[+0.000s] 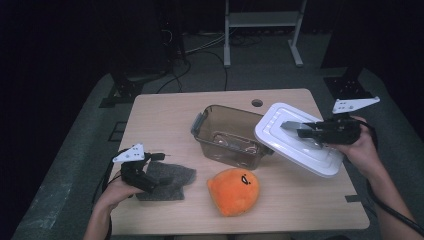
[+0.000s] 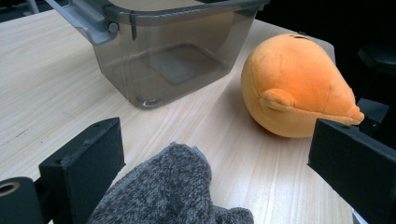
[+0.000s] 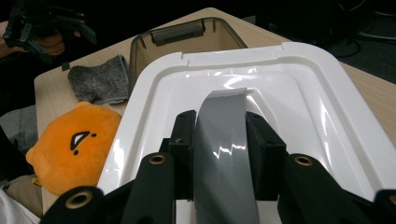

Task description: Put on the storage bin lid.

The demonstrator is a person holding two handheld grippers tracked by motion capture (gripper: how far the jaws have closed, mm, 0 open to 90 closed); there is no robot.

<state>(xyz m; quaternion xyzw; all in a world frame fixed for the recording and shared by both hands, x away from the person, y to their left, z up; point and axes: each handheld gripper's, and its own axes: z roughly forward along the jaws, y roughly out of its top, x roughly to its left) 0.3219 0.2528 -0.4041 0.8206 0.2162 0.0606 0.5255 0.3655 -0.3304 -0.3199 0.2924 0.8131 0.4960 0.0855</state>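
Note:
A white lid [image 1: 287, 145] hangs tilted over the right end of the clear grey container [image 1: 227, 137]. My right gripper [image 1: 302, 131] is shut on the lid's grey handle [image 3: 222, 140], with the jaws pressing both sides of the strap. An orange plush toy [image 1: 234, 191] lies in front of the container. At the table's front left lies a grey knitted cloth [image 1: 170, 179]. My left gripper [image 1: 156, 177] stands open over it, its jaws wide apart on either side of the cloth [image 2: 173, 186]. Beyond the cloth, the left gripper view shows the plush [image 2: 294, 84] and the container [image 2: 173, 56].
The wooden table [image 1: 165, 115] has a round cable hole [image 1: 257, 103] near its far edge and a dark tape patch [image 1: 352, 198] at its right edge. A metal frame [image 1: 262, 22] and cables lie on the floor behind.

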